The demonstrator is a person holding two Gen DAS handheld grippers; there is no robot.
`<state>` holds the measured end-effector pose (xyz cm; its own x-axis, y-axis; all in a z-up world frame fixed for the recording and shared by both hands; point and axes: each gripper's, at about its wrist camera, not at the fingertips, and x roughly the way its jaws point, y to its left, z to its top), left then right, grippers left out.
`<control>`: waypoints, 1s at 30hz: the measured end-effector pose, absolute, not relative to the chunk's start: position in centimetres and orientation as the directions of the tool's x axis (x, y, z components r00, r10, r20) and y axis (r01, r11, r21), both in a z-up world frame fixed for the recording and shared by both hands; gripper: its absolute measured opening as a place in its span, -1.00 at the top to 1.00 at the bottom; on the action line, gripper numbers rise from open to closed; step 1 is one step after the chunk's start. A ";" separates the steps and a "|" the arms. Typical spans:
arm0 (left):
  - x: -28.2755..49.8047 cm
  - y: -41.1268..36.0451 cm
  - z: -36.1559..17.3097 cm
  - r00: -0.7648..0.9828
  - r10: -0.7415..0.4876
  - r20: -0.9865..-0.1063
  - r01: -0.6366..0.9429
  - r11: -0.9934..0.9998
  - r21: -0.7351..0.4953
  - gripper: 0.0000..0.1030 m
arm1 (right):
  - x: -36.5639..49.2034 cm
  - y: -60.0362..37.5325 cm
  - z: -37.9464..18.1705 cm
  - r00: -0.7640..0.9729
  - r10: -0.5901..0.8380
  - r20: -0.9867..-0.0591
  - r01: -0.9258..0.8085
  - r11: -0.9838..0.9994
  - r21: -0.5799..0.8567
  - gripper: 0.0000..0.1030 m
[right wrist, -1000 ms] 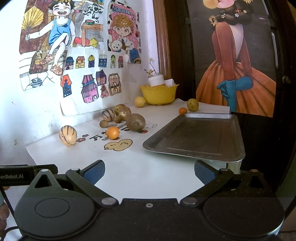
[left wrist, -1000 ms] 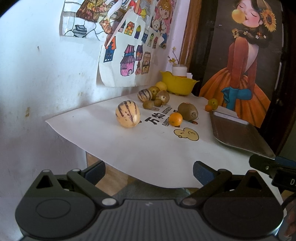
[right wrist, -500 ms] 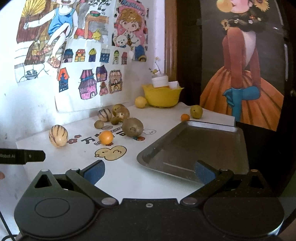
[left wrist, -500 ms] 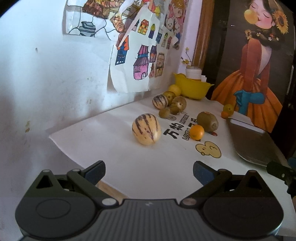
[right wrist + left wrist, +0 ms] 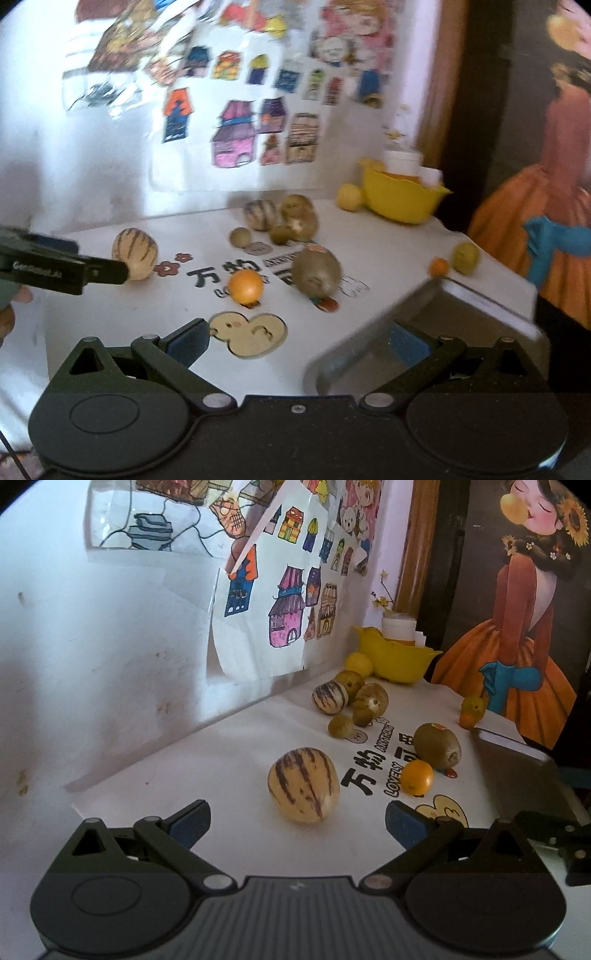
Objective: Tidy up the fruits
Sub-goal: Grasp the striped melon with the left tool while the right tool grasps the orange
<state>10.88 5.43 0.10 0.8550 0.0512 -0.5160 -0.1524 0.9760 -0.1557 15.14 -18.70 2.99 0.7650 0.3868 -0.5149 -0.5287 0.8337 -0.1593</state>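
The left gripper [image 5: 297, 818] is spread wide with nothing in it, right in front of the striped melon [image 5: 303, 785] on the white table [image 5: 192, 760]. The right gripper [image 5: 299, 338] is wide too (its picture is blurry), over the near corner of the metal tray [image 5: 461, 314]. An orange [image 5: 245, 286] and kiwi [image 5: 317, 275] sit beside each other.

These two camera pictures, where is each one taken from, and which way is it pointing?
Left wrist view: sits on the left gripper, looking forward over its open fingers at the striped melon close ahead; the right gripper's tip pokes in at the right edge.
Right wrist view: sits on the right gripper, open, facing the small orange, kiwi and metal tray; the left gripper and a bit of hand show at left.
Shared: the same fruits, yellow bowl and wall drawings.
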 end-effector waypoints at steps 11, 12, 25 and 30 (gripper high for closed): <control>13.4 6.5 -0.5 0.846 0.036 -0.531 -0.163 0.967 -0.194 -0.91 | 19.1 -14.7 1.2 0.718 0.420 -0.554 -0.636 0.719 -0.279 -0.79; 13.5 6.6 -0.5 0.847 0.032 -0.531 -0.161 0.967 -0.198 -0.87 | 19.5 -14.5 1.1 0.713 0.424 -0.559 -0.641 0.717 -0.275 -0.74; 15.2 7.0 -1.3 0.839 0.007 -0.544 -0.150 0.964 -0.219 -0.59 | 23.1 -13.2 -0.1 0.602 0.479 -0.639 -0.698 0.705 -0.129 -0.29; 15.5 7.1 -1.3 0.839 0.001 -0.545 -0.147 0.963 -0.224 -0.53 | 24.0 -13.0 -0.6 0.565 0.499 -0.657 -0.706 0.705 -0.071 -0.15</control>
